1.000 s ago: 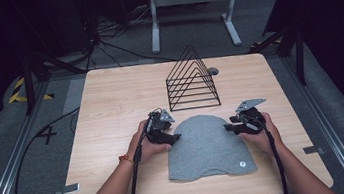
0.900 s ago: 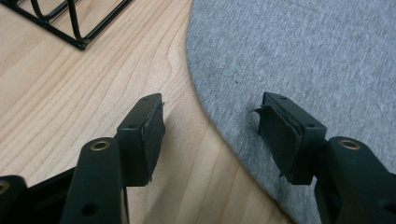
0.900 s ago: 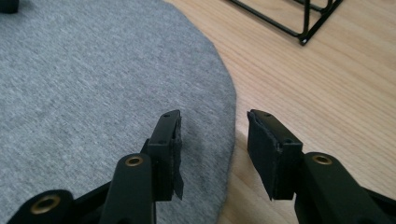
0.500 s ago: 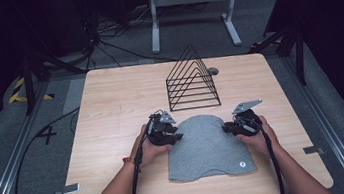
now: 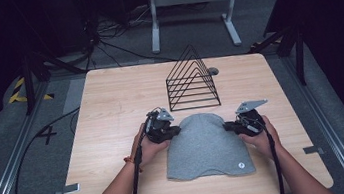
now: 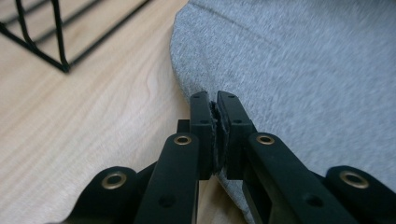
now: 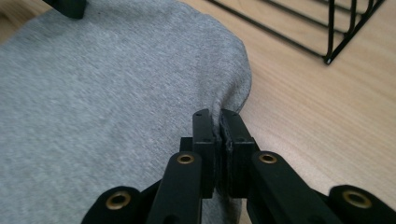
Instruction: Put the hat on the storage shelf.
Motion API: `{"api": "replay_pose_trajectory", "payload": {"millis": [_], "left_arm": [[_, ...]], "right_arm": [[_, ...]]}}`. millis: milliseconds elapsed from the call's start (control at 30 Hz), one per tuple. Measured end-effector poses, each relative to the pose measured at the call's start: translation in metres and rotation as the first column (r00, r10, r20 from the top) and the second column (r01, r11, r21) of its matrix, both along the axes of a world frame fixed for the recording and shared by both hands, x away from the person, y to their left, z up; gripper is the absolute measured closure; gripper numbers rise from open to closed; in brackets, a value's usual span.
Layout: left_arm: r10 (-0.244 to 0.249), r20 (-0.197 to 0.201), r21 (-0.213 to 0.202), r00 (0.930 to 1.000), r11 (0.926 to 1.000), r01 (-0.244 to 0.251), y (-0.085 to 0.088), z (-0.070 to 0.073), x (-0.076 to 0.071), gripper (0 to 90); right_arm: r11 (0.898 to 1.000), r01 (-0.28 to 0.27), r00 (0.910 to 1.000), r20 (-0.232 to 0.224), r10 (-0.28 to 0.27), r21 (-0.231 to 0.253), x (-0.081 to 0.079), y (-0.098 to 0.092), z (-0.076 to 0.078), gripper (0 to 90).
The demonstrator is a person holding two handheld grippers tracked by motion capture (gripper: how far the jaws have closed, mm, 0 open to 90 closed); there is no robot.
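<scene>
Both tongs clamped on grey beanie (image 5: 207,145) edges (flat on table (image 5: 111,110)): left gripper (image 5: 173,132), right gripper (image 5: 228,127).

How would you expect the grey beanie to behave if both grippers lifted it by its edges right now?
The grey beanie looks like soft knit lying flat on the table, so it would probably sag between the left gripper and right gripper. Both are pinched shut on its side edges. It seems light, and its fuzzy surface should resist slipping.
</scene>
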State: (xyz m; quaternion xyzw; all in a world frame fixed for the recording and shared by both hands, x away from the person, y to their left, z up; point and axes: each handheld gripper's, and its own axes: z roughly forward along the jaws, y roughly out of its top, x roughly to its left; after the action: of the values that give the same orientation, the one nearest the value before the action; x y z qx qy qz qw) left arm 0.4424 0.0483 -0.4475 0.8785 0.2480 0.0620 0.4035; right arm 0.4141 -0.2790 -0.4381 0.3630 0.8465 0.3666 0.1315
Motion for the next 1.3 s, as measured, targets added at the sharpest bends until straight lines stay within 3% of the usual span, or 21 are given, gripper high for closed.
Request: {"api": "replay_pose_trajectory", "payload": {"millis": [100,267,367,400,567,600,667,700,833,1000,1033,1100,1300], "left_arm": [[0.006,0.009,-0.029,0.9999,0.9996,-0.006,0.001,0.008,-0.004,86.9],[-0.015,0.082,-0.075,0.9965,0.9970,0.022,0.002,0.036,-0.011,86.9],[-0.026,0.109,-0.076,0.9937,0.9965,0.035,0.000,0.047,-0.014,86.9],[-0.036,0.139,-0.071,0.9897,0.9964,0.046,-0.003,0.058,-0.016,86.9],[-0.058,0.199,-0.079,0.9784,0.9940,0.075,-0.008,0.090,-0.020,86.9],[-0.065,0.223,-0.068,0.9727,0.9943,0.082,-0.009,0.096,-0.020,86.9],[-0.071,0.230,-0.080,0.9705,0.9926,0.092,-0.012,0.110,-0.021,86.9],[-0.078,0.256,-0.072,0.9635,0.9924,0.099,-0.013,0.118,-0.020,86.9],[-0.083,0.298,-0.064,0.9511,0.9923,0.106,-0.017,0.140,-0.017,86.9],[-0.071,0.313,-0.068,0.9472,0.9929,0.097,-0.016,0.159,-0.008,87.0],[-0.063,0.326,-0.072,0.9432,0.9932,0.091,-0.016,0.167,-0.005,86.9],[-0.055,0.326,-0.081,0.9439,0.9930,0.086,-0.016,0.171,-0.004,86.9],[-0.034,0.357,-0.076,0.9334,0.9949,0.065,-0.014,0.197,0.010,86.9]], "right_arm": [[1.000,-0.011,0.9988,0.047,0.010,0.021,-0.008,-0.003,0.014,86.0],[0.999,-0.027,0.9922,0.123,0.022,0.037,-0.019,-0.006,0.040,86.0],[0.998,-0.031,0.9878,0.154,0.022,0.059,-0.022,-0.008,0.052,86.1],[0.997,-0.031,0.9850,0.172,0.018,0.072,-0.024,-0.010,0.060,86.1],[0.996,-0.038,0.9741,0.225,0.018,0.083,-0.026,-0.011,0.084,86.1],[0.996,-0.038,0.9722,0.234,0.017,0.086,-0.026,-0.011,0.089,86.1],[0.995,-0.041,0.9667,0.255,0.017,0.087,-0.025,-0.011,0.100,86.1],[0.995,-0.043,0.9645,0.263,0.019,0.086,-0.025,-0.011,0.105,86.1],[0.995,-0.046,0.9515,0.307,0.015,0.092,-0.024,-0.012,0.128,86.1],[0.995,-0.039,0.9404,0.340,0.005,0.095,-0.020,-0.014,0.150,86.1],[0.995,-0.029,0.9366,0.350,-0.006,0.097,-0.015,-0.016,0.160,86.1],[0.995,-0.025,0.9337,0.358,-0.012,0.098,-0.011,-0.017,0.168,86.1],[0.996,-0.014,0.9233,0.384,-0.022,0.090,0.002,-0.016,0.190,86.1]]}}
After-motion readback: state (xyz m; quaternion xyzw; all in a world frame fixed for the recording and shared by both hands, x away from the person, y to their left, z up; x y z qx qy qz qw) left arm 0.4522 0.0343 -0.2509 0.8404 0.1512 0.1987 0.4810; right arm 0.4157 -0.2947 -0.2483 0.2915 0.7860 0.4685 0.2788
